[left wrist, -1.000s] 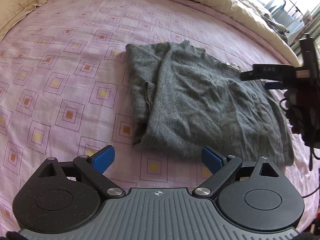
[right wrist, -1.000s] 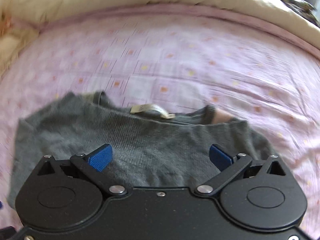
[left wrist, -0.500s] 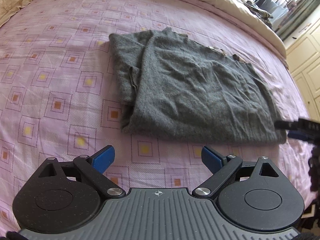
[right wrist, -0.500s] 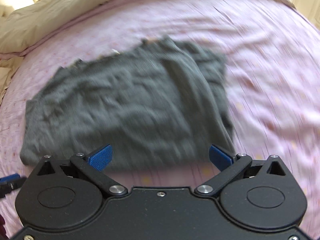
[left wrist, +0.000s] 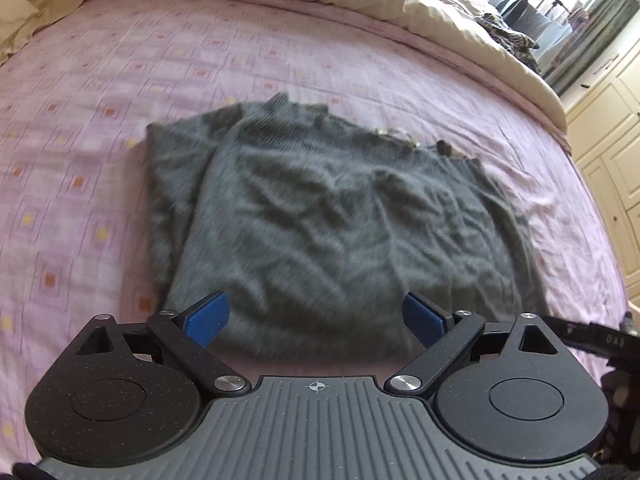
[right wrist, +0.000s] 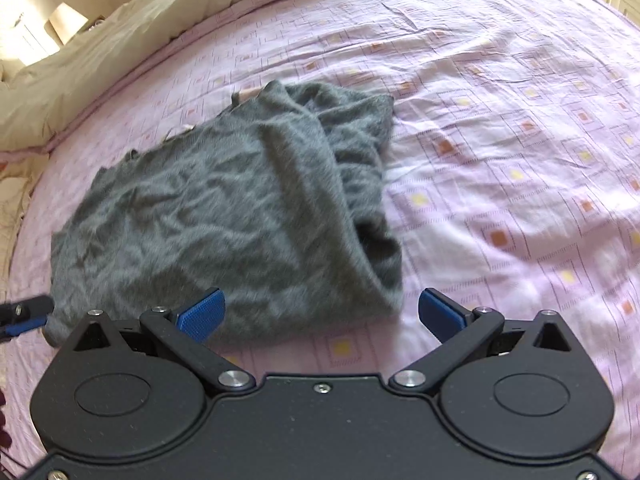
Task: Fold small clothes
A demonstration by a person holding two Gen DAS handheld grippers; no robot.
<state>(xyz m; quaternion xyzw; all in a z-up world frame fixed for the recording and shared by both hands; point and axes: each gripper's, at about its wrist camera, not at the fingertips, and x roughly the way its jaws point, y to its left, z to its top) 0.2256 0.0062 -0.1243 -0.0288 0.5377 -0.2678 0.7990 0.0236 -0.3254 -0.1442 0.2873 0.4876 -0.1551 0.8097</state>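
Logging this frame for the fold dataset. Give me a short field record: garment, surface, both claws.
garment: grey knit sweater, partly folded, wrinkled, lying flat
surface: pink patterned bedsheet
bedding: cream duvet along the far edge
left claw: open, empty, at the sweater's near edge
right claw: open, empty, at the sweater's near corner

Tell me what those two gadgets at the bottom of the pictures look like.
Each hand-held gripper, left and right, is black, with two round discs, silver pivot screws, and angled link arms ending in blue ribbed pads. The left one has a grey ridged centre plate with a crosshair mark; the right's centre plate is plain black.
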